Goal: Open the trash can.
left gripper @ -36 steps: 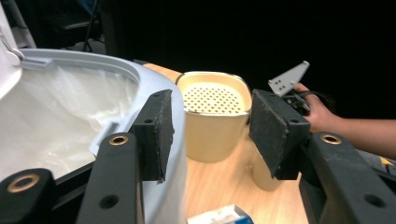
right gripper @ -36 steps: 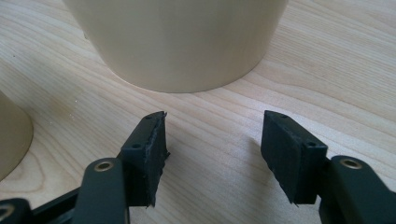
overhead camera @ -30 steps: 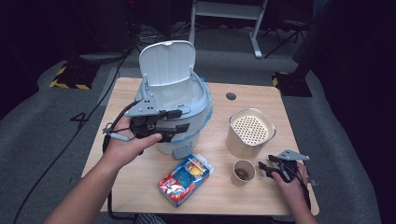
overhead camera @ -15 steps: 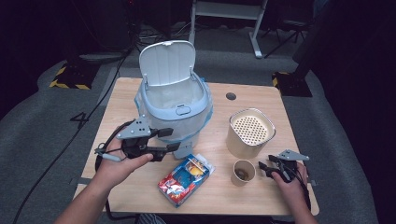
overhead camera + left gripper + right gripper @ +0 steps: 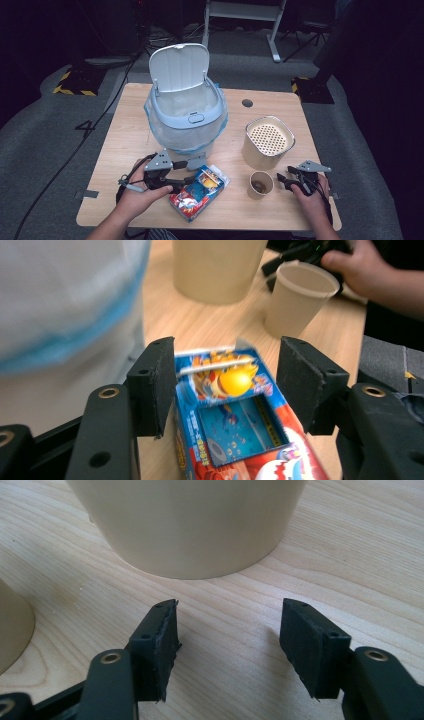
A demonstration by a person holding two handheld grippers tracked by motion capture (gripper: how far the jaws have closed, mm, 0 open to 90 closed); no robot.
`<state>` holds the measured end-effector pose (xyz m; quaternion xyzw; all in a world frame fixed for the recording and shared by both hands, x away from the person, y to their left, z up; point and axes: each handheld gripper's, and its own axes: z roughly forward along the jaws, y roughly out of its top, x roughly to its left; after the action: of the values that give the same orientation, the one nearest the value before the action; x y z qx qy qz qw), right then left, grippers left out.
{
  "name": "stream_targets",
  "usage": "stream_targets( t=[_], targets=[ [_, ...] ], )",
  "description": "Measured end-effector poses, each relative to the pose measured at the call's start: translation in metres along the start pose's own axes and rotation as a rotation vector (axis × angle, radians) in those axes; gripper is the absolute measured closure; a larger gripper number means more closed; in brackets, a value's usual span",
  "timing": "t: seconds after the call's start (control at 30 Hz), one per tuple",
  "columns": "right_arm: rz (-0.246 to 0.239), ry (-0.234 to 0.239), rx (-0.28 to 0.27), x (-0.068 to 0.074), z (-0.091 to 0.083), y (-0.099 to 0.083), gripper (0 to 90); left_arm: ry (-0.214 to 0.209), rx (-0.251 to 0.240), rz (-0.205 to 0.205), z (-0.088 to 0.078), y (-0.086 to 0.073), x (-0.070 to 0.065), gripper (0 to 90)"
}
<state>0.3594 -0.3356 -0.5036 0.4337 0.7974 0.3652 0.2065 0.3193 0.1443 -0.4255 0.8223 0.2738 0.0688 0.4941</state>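
A red and blue snack box (image 5: pixel 200 192) lies flat near the table's front edge, below the bin. My left gripper (image 5: pixel 192 171) is low over the table at the box's left end. In the left gripper view the box (image 5: pixel 235 415) lies between the jaws of the left gripper (image 5: pixel 225 385), with a gap at the right pad; the jaws have just been opening. My right gripper (image 5: pixel 284 181) rests at the front right beside a paper cup (image 5: pixel 261 185). In the right gripper view, the right gripper (image 5: pixel 227 645) stands open over bare wood.
A light blue bin (image 5: pixel 185 117) with a raised lid and a liner stands mid-table. A beige canister (image 5: pixel 268 142) with a perforated top stands right of it, just behind the cup. The wooden table (image 5: pixel 130 140) has a small dark hole (image 5: pixel 247 103) at the back.
My left gripper has come down from in front of the bin to table level, with its jaws now around the snack box's end. The right gripper has kept still.
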Motion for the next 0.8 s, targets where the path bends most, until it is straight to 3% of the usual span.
stream_targets(
  t=[0.17,0.33,0.43,0.57,0.8],
  targets=[
    [-0.001,0.001,0.0,0.0,0.0,0.0,40.8,0.01,0.042,-0.052,0.022,-0.017,0.006,43.5],
    [0.0,0.0,0.001,0.0,0.0,0.0,40.8,0.009,0.1,-0.055,0.034,-0.023,0.006,48.8],
    [0.001,-0.001,0.001,0.0,0.0,0.0,40.8,0.016,0.154,-0.057,0.04,-0.028,0.008,56.4],
    [0.002,-0.002,0.001,0.001,0.0,0.0,40.7,0.018,0.148,-0.089,0.04,-0.03,0.011,58.9],
    [0.003,-0.006,0.001,0.001,0.0,0.0,40.7,0.037,0.148,-0.056,0.04,-0.031,0.011,63.9]
  ],
)
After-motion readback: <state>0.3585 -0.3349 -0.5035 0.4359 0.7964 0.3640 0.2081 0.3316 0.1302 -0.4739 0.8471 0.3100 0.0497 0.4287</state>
